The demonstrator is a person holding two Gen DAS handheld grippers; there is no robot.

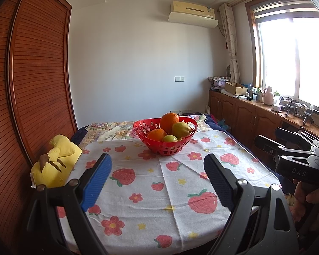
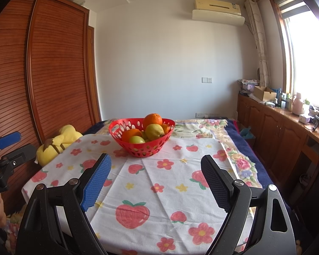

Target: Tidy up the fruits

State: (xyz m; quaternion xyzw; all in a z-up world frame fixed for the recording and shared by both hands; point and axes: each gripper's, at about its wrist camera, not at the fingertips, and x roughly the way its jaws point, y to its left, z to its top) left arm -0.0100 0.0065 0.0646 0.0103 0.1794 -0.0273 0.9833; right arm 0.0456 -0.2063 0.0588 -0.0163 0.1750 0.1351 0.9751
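A red perforated basket (image 1: 142,130) (image 2: 117,130) stands toward the far side of a white cloth with strawberries and flowers (image 1: 159,180) (image 2: 159,180). It holds two oranges, a big one on top (image 1: 169,121) (image 2: 152,120) and one lower (image 1: 156,134) (image 2: 131,135), a yellow lemon (image 1: 181,129) (image 2: 154,131) and a green fruit (image 1: 169,138) (image 2: 136,139). My left gripper (image 1: 159,178) is open over the near cloth, nothing between its blue pads. My right gripper (image 2: 157,176) is likewise open and empty, short of the basket.
A yellow plush toy (image 1: 57,159) (image 2: 59,142) lies at the cloth's left edge beside a louvred wooden wardrobe (image 1: 38,74). A floral quilt (image 2: 234,148) lies under the cloth. Wooden cabinets with clutter (image 2: 287,116) run along the right under the window.
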